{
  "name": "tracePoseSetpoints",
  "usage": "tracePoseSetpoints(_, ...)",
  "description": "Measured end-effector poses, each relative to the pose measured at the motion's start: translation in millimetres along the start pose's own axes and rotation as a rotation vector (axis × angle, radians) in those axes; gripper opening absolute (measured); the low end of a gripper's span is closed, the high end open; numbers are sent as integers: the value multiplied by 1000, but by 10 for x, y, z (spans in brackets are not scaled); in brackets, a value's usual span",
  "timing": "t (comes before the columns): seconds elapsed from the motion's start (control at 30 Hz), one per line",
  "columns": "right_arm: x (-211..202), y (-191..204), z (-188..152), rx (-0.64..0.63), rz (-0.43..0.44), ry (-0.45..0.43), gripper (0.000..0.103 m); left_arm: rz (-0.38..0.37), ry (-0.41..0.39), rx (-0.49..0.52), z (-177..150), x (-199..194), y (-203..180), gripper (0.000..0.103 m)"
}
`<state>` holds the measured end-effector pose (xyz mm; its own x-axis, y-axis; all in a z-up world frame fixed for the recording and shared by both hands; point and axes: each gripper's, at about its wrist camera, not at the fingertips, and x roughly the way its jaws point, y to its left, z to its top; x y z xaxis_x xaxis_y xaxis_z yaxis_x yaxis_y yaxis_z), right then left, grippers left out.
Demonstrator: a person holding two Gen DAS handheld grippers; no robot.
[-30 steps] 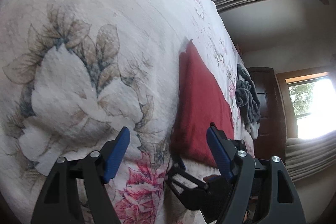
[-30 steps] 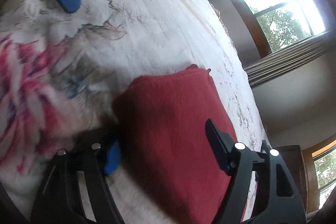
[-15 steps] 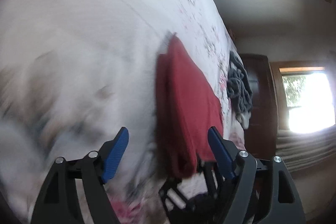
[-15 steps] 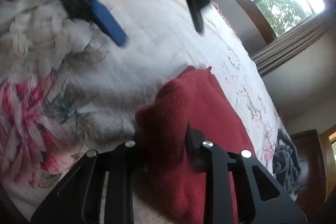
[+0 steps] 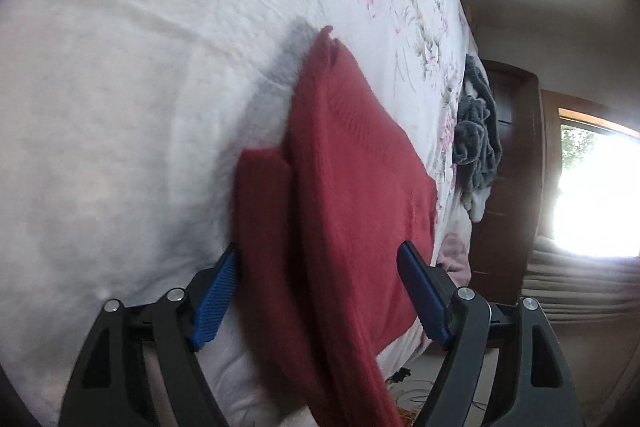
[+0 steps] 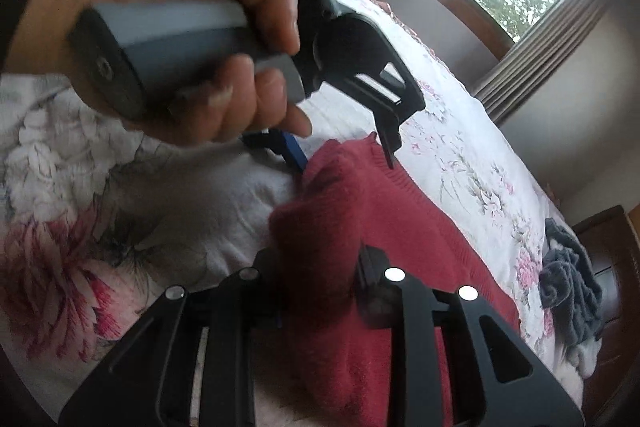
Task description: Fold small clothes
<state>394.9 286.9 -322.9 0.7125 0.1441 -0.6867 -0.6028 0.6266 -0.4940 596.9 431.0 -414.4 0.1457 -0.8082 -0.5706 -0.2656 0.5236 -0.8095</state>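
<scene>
The red knitted sweater [image 6: 400, 227], folded on the floral bedspread [image 5: 140, 87], now has its near corner pinched in the closed right tongs [image 6: 316, 291], while the left tongs [image 5: 320, 295], newly arrived, straddle its edge open, ready to grip.

Red knit garment [image 5: 352, 195], folded, near edge lifted, lying on floral bedspread [image 5: 120, 75]

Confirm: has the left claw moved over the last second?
Yes. In the left wrist view the left claw now straddles the red sweater's edge; earlier it was over the floral bedspread beside it.
</scene>
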Motion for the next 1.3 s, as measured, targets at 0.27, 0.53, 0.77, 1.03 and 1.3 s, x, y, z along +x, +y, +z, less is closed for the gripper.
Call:
tracePoseSetpoints(0.27,-4,-7,-1,35,18,0,24,132,6,36,41,41,-107,16)
tracePoseSetpoints(0.53,-161,-146,41,101,22,-10,23,223,-38,134,-45,-129,-580,14)
tracePoseSetpoints(0.77,-469,-466,54,237,44,-38,23,286,-65,223,-169,-221,-1293,14)
tracePoseSetpoints(1.03,-804,-1081,-159,403,31,-69,22,365,-73,327,-387,-27,-2141,14)
tracePoseSetpoints(1.3,-1045,-1619,-545,541,34,-91,21,488,-75,438,-648,416,-2861,14)
